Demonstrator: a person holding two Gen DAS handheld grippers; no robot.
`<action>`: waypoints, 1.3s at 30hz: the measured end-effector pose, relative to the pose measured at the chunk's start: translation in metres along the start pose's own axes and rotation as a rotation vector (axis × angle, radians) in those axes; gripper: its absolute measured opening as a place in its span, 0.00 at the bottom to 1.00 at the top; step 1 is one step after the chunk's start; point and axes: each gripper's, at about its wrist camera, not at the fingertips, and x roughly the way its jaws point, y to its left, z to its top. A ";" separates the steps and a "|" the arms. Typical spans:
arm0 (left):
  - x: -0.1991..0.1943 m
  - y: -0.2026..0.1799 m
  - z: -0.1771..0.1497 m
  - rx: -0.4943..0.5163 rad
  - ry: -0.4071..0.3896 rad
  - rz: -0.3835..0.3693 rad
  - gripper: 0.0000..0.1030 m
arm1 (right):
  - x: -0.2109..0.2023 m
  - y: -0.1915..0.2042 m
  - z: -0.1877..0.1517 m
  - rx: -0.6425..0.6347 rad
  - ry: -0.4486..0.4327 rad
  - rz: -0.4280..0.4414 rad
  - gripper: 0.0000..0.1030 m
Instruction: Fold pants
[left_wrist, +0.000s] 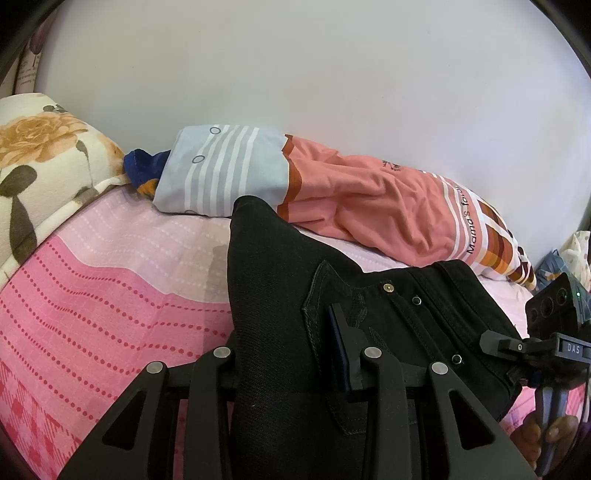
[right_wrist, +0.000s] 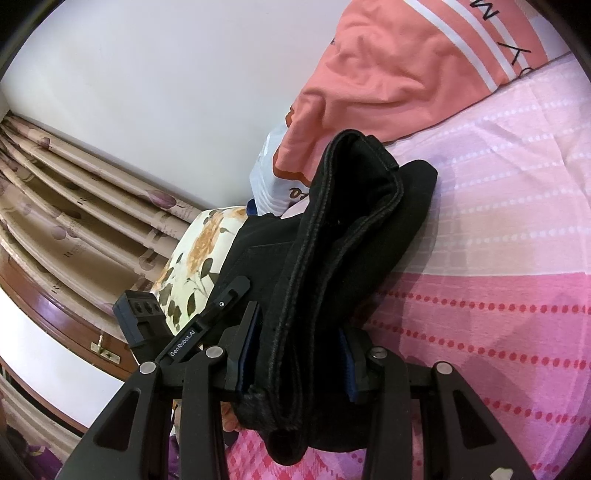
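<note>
Slippage is the main risk: the black jeans (left_wrist: 280, 280) are thick, stiff denim, and both grips bite bunched layers rather than a flat edge. The left gripper (left_wrist: 291, 354) is closed partway on the pocket and waistband area near the rivets, one pad buried under cloth; the right gripper (right_wrist: 299, 354) clamps a rolled stack of seamed hems. The garment hangs between them just above the bed sheet (left_wrist: 92, 288), a smooth pink cotton with dotted lines. If either hand pulls unevenly, I judge an inner layer could slide free and the fold skew. The loose salmon cloth (left_wrist: 362, 199) heaped close behind could snag.
</note>
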 end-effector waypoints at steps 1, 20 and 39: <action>0.000 0.000 0.000 -0.001 0.000 0.000 0.32 | 0.000 0.000 0.000 -0.001 0.000 -0.004 0.36; 0.002 0.004 0.005 -0.019 0.010 0.029 0.38 | -0.002 0.007 -0.004 -0.033 -0.016 -0.082 0.36; -0.007 0.008 0.006 0.019 -0.042 0.228 0.85 | -0.013 0.025 -0.012 -0.099 -0.130 -0.260 0.75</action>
